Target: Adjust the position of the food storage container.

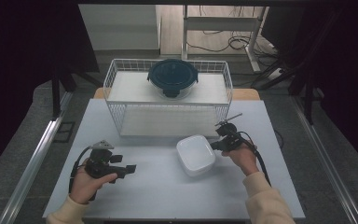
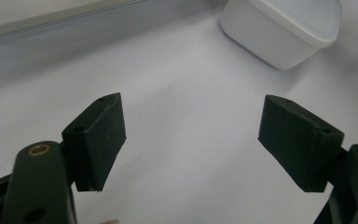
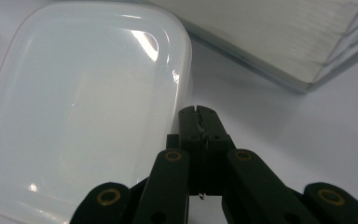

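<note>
Two tongs work over the pale tabletop (image 1: 158,186), one in each of the person's hands. The right tongs (image 1: 216,145) sit at the right-hand edge of a white lidded container (image 1: 196,155), which rests on the tabletop just in front of a white wire basket (image 1: 121,74). In the right gripper view, the right tongs (image 3: 199,110) have their two black jaws pressed flat together with nothing between them, and their tip lies right at the rim of the container (image 3: 84,116); whether it actually touches the rim I cannot tell. The container's lid is smooth and glossy, with rounded corners.

The left tongs (image 1: 131,169) hover over the tabletop, well apart from the container and to its left, pointing toward it. In the left gripper view, the left tongs (image 2: 193,140) stand wide, with bare tabletop between the pads, and the container (image 2: 284,32) shows farther off at the upper right.

On the shelf inside the wire basket stands a round glass bowl with a dark lid (image 1: 173,77), well apart from both tongs.
</note>
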Demonstrator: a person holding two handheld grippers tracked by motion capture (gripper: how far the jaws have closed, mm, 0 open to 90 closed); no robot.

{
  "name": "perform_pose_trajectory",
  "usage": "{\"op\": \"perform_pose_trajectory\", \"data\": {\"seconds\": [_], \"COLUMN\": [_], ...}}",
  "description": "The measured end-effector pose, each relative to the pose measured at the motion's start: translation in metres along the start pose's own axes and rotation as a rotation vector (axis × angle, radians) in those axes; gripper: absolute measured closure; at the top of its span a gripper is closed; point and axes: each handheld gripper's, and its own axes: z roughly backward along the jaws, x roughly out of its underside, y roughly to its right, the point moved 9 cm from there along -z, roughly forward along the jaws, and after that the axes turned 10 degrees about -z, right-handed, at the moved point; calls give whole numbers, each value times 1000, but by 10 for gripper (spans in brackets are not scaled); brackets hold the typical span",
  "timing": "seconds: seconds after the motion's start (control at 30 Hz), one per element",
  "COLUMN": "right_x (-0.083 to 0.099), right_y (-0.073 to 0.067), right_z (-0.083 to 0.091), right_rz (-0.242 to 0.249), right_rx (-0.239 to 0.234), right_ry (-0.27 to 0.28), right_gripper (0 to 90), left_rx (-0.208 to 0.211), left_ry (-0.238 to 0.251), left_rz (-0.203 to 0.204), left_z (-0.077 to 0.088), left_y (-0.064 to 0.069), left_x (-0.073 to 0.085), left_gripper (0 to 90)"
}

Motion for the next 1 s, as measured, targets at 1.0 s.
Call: {"op": "perform_pose_trajectory", "data": {"seconds": [1.0], "right_x": [28], "right_y": [-80], "right_z": [-12], "right_rz": [84], "right_rx": [-137], "right_ry": [-4], "right_gripper": [892], "left_rx": [0], "left_ry": [-14], "left_rz": [3], "left_z": [-4], "left_y": [-1], "left_x": [4], "left_gripper": [224]}}
